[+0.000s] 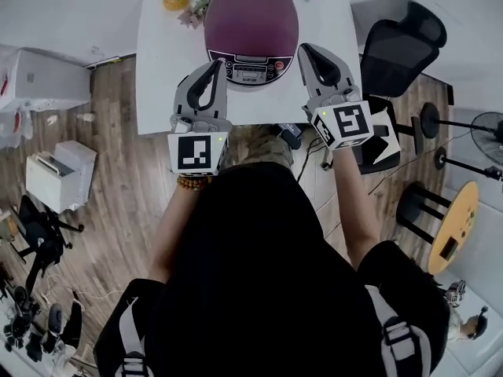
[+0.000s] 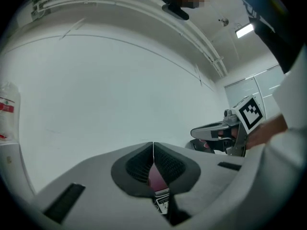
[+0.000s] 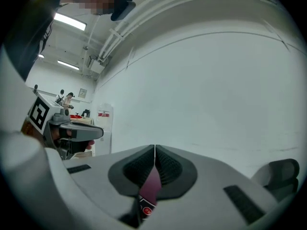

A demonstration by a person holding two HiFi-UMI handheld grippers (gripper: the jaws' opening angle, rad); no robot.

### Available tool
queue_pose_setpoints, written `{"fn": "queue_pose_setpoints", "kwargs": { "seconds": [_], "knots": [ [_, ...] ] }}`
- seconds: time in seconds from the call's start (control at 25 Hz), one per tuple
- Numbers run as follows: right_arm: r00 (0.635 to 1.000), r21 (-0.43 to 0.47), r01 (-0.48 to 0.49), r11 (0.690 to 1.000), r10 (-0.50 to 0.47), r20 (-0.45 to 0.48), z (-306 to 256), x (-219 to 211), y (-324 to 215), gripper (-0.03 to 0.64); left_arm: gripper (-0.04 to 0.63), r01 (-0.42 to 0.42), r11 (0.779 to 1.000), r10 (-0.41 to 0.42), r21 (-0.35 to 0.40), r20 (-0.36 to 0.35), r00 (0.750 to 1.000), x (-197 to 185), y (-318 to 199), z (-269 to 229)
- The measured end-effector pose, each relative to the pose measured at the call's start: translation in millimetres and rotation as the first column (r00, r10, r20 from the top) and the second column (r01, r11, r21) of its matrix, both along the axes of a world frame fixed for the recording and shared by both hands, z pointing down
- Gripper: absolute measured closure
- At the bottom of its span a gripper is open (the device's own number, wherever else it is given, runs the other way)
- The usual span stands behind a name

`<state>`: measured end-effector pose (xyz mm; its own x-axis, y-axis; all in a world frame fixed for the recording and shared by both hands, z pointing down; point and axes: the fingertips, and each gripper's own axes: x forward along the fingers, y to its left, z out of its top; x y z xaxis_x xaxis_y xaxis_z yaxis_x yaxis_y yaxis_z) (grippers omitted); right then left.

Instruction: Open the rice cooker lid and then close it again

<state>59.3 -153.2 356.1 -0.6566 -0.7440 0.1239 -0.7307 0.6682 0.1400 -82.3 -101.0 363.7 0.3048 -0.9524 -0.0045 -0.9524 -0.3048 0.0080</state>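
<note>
Left gripper (image 2: 153, 150) is clenched with nothing in it. Right gripper (image 3: 154, 153) is clenched and empty too. Both hover either side of the cooker (image 1: 251, 49), at its front on the white table (image 1: 157, 69). The lid (image 1: 251, 10) is down: a glossy purple dome, hard, smooth and probably slippery. It's likely stiff on a rear hinge over a heavy base. I'd press at the front edge above the panel (image 1: 250, 72), not the slick crown.

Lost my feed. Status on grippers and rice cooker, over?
Left gripper shut, empty. Right gripper shut, empty. Rice cooker lid down, grippers either side of its front. Nothing blocking.
</note>
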Motion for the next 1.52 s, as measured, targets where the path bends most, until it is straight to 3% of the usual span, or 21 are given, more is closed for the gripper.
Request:
{"fn": "queue_pose_setpoints", "kwargs": {
  "seconds": [0.28, 0.56, 0.84, 1.2, 1.52],
  "knots": [
    [0.995, -0.047, 0.014, 0.999, -0.019, -0.094, 24.0, -12.5, -17.1, 0.586, 0.568, -0.024, 0.999, 0.024, -0.036, 0.003, 1.000, -13.6, -0.6, 14.4],
    [0.957, -0.112, 0.116, 0.987, -0.141, -0.252, 64.9, -42.0, -25.1, 0.586, 0.568, -0.054, 0.997, 0.055, -0.050, 0.009, 0.998, -18.8, 6.2, 28.2],
    [0.935, -0.205, 0.128, 0.970, -0.187, -0.301, 98.6, -53.7, -29.5, 0.586, 0.568, -0.048, 0.998, 0.048, -0.042, -0.012, 0.999, -29.6, 1.5, 26.2],
    [0.861, -0.322, 0.143, 0.936, -0.278, -0.425, 149.4, -62.9, -22.2, 0.586, 0.569, -0.038, 0.997, 0.037, -0.060, -0.024, 0.999, -38.1, 0.8, 32.7],
    [0.820, -0.361, 0.136, 0.922, -0.309, -0.482, 174.0, -61.6, -19.6, 0.586, 0.569, -0.040, 0.997, 0.038, -0.068, -0.034, 0.999, -37.7, -1.0, 38.3]
  ]
}}
